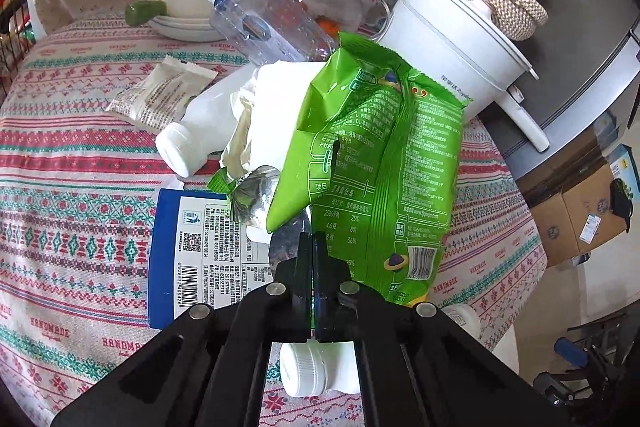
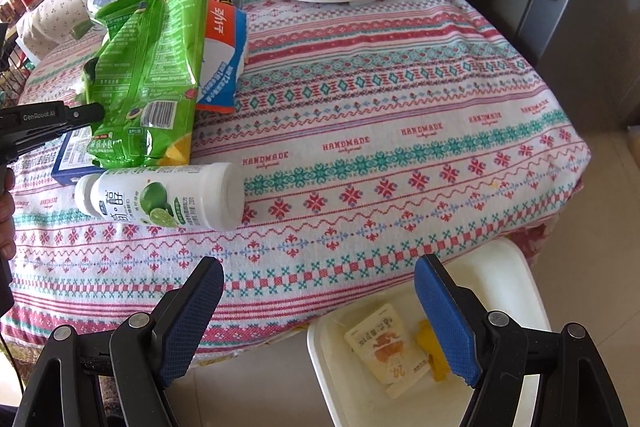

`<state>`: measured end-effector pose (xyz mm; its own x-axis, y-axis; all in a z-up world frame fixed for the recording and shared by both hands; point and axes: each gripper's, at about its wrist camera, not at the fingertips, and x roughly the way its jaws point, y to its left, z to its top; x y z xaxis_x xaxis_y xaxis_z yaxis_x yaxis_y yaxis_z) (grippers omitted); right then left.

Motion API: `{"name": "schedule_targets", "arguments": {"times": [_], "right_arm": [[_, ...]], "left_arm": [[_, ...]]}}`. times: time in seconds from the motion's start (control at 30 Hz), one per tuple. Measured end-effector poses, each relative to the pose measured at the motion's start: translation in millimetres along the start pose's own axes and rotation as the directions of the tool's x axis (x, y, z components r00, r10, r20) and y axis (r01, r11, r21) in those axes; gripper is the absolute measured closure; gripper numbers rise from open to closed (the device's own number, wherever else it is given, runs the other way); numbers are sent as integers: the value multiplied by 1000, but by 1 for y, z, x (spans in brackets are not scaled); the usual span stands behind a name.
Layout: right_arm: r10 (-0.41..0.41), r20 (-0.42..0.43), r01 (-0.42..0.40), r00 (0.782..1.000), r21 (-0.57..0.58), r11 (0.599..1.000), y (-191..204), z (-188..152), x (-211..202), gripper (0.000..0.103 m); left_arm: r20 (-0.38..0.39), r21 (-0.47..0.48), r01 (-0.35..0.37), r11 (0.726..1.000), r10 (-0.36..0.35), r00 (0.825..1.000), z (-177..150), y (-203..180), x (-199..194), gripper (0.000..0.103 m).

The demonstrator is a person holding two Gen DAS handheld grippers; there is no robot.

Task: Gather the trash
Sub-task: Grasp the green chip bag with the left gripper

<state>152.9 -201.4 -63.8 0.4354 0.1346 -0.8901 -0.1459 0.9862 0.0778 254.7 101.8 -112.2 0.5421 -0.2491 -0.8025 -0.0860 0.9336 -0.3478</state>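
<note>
Green foil is what I have pinched: my left gripper (image 1: 312, 247) is clenched on the lower edge of the green snack bag (image 1: 380, 155), which stands up crumpled through the middle of the left wrist view, above the blue box (image 1: 180, 251) and a torn silvery wrapper (image 1: 248, 195). My grip looks thin, only a fold of film between the closed jaws, so the bag may slide out as I carry it, and I cannot quite tell how much of the edge sits between the pads because the jaws hide it. If the bag swings on the way, its loose top could brush the clear plastic bottle (image 1: 264, 23) or the white electric pot (image 1: 452, 51) at upper right of that frame. In the right wrist view the lime drink bottle (image 2: 164, 201) lies on its side at centre left, just beside the bag, and a nudge could roll it along the patterned tablecloth (image 2: 400, 115) toward the edge. My right gripper (image 2: 320, 311) hangs released and empty over the table's edge at the bottom of the frame. A white bin (image 2: 516, 279) waits at lower right with wrappers already inside, and a careless drop could miss its rim.
</note>
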Motion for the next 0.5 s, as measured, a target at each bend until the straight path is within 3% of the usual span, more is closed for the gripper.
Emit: {"name": "schedule_targets", "arguments": {"times": [0.27, 0.5], "right_arm": [[-11, 38, 12, 999, -21, 1000, 6, -1, -7, 21], [37, 30, -33, 999, -119, 992, 29, -2, -5, 20]], "left_arm": [[181, -3, 57, 998, -55, 982, 5, -15, -67, 103], [281, 55, -11, 998, -5, 960, -14, -26, -145, 103]]}}
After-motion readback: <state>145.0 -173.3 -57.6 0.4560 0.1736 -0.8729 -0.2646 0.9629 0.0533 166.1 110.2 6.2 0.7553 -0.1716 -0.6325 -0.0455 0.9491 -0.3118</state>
